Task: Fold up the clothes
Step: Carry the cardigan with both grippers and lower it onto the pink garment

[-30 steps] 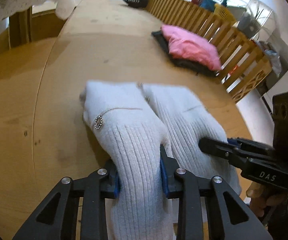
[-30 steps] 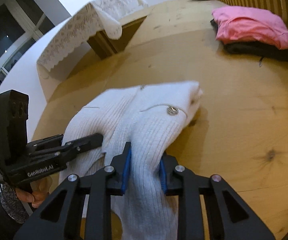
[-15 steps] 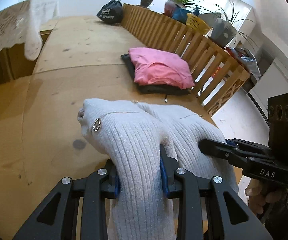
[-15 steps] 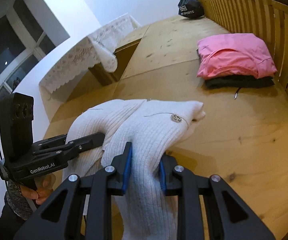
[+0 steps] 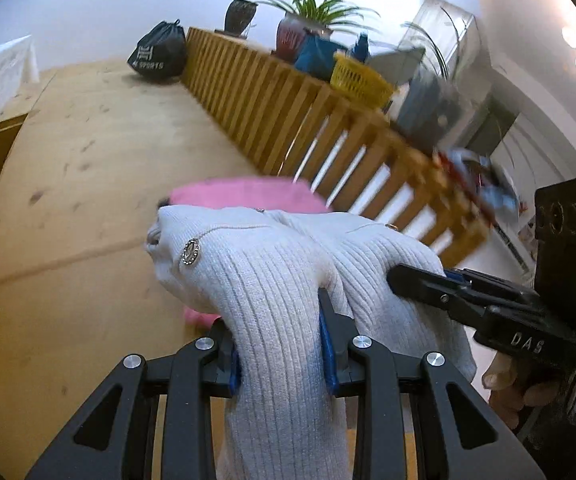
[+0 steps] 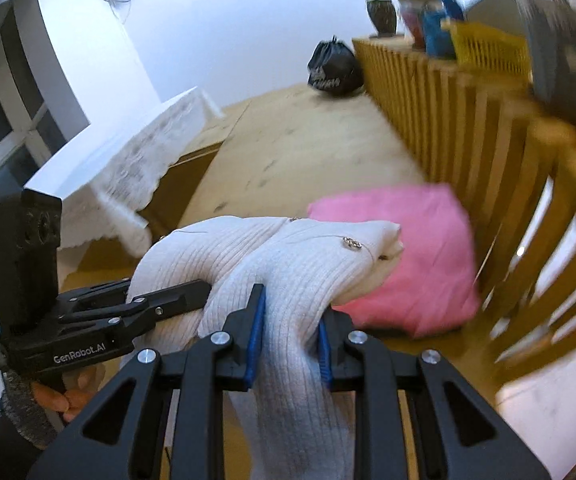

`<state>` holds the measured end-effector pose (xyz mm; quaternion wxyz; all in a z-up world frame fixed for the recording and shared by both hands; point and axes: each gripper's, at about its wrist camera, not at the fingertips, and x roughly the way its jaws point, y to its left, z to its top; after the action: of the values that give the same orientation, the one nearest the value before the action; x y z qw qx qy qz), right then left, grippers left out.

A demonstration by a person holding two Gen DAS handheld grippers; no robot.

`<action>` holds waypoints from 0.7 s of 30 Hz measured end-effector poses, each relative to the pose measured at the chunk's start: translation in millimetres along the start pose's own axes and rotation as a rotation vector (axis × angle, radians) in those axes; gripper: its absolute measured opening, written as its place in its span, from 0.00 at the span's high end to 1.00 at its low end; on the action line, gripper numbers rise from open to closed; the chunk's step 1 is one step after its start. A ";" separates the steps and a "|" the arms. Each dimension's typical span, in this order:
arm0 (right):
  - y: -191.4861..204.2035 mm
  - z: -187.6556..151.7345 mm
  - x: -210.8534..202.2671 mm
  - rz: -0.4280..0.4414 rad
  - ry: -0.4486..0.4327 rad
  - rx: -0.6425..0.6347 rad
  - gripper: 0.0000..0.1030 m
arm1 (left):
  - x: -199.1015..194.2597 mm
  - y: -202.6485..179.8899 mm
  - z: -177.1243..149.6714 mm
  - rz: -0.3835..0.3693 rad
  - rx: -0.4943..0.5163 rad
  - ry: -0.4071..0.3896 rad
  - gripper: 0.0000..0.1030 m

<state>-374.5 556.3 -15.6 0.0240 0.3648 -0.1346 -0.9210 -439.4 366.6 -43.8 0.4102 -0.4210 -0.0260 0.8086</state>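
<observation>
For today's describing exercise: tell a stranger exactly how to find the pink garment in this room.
Start at the slatted wooden railing along the edge of the wooden floor. The pink garment lies folded on the floor right beside those slats. It is the only bright pink thing, smooth, unlike the white ribbed sweater held in front of it.

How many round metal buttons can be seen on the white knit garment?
2. One button sits near the white knit garment's left corner, another near its right corner. More may be hidden in the folds.
</observation>
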 end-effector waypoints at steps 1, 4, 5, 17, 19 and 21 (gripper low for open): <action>-5.9 20.2 2.1 -0.010 -0.009 -0.021 0.79 | 5.8 -4.2 16.7 0.003 0.001 -0.008 0.73; -26.8 55.5 21.5 -0.058 0.000 -0.071 0.79 | 23.2 -10.7 58.5 0.006 0.011 -0.049 0.73; -35.2 66.1 30.5 -0.078 0.008 -0.087 0.77 | 38.8 -7.1 69.1 0.002 0.005 -0.048 0.72; -124.1 43.2 136.1 -0.325 0.239 -0.035 0.71 | 181.9 68.9 39.6 0.104 -0.126 0.200 0.79; -115.0 43.9 146.1 -0.326 0.236 -0.086 0.72 | 167.3 61.3 47.8 0.107 -0.080 0.144 0.79; -109.6 44.1 159.6 -0.330 0.244 -0.114 0.77 | 162.5 54.9 58.5 0.088 -0.045 0.100 0.79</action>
<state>-515.4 649.2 -120.1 -0.0903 0.4887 -0.0169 -0.8676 -565.9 459.4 -134.6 0.3654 -0.4708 -0.0054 0.8030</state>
